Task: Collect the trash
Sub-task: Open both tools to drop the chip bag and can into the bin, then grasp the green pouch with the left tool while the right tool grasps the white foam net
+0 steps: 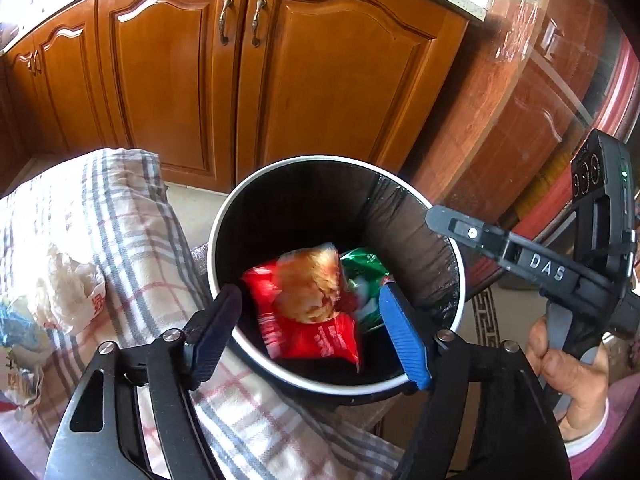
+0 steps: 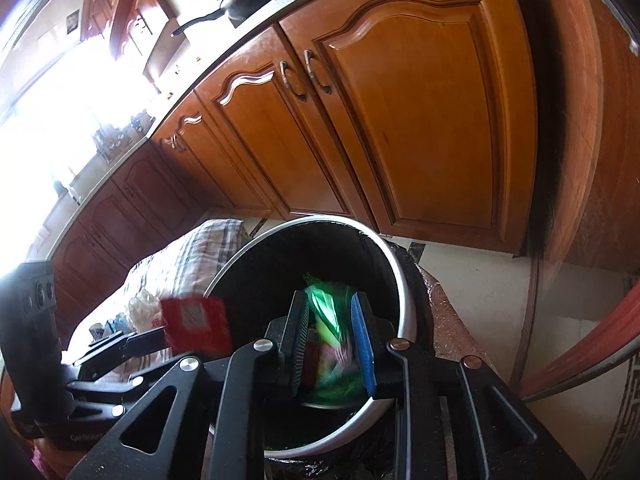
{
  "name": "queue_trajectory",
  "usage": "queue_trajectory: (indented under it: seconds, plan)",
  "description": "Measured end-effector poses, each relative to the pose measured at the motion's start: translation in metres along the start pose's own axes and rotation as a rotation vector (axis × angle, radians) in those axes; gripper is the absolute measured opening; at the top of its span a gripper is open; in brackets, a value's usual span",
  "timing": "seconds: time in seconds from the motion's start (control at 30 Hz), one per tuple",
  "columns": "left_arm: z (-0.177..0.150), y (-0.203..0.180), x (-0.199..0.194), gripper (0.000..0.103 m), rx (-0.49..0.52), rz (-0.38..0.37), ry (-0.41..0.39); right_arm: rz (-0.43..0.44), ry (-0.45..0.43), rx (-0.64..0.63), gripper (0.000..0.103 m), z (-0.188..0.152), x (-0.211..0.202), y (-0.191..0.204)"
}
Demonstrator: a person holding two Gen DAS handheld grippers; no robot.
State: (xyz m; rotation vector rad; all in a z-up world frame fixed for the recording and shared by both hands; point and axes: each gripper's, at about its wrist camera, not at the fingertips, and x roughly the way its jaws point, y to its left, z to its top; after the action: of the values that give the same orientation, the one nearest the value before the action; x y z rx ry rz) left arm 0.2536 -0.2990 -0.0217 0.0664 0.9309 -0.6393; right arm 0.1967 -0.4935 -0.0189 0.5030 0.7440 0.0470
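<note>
Left gripper fingers spread, red snack wrapper loose over the trash bin; right gripper fingers flank a green wrapper, grip uncertain; either could catch the rim and fall outside.

A: Colours past the left gripper?
B: Red snack packet, green wrapper beside it, inside the black-lined, white-rimmed bin.
A: Left of that gripper?
B: Grey-and-red checked white cloth; orange-brown cabinets beyond.
</note>
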Motion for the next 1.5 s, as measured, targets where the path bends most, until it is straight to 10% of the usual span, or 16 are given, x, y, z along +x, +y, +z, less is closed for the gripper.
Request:
queue_trajectory:
  seconds: [0.37,1.5]
  plan:
    - [-0.055,0.024,-0.056,0.077,-0.086,0.013,-0.077,0.055,-0.051,0.003,0.088,-0.023,-0.025,0.022]
    - [-0.193,0.179,-0.202,0.076,-0.361,0.227,-0.2,0.295,0.103,-0.221,0.093,-0.133,-0.018,0.202]
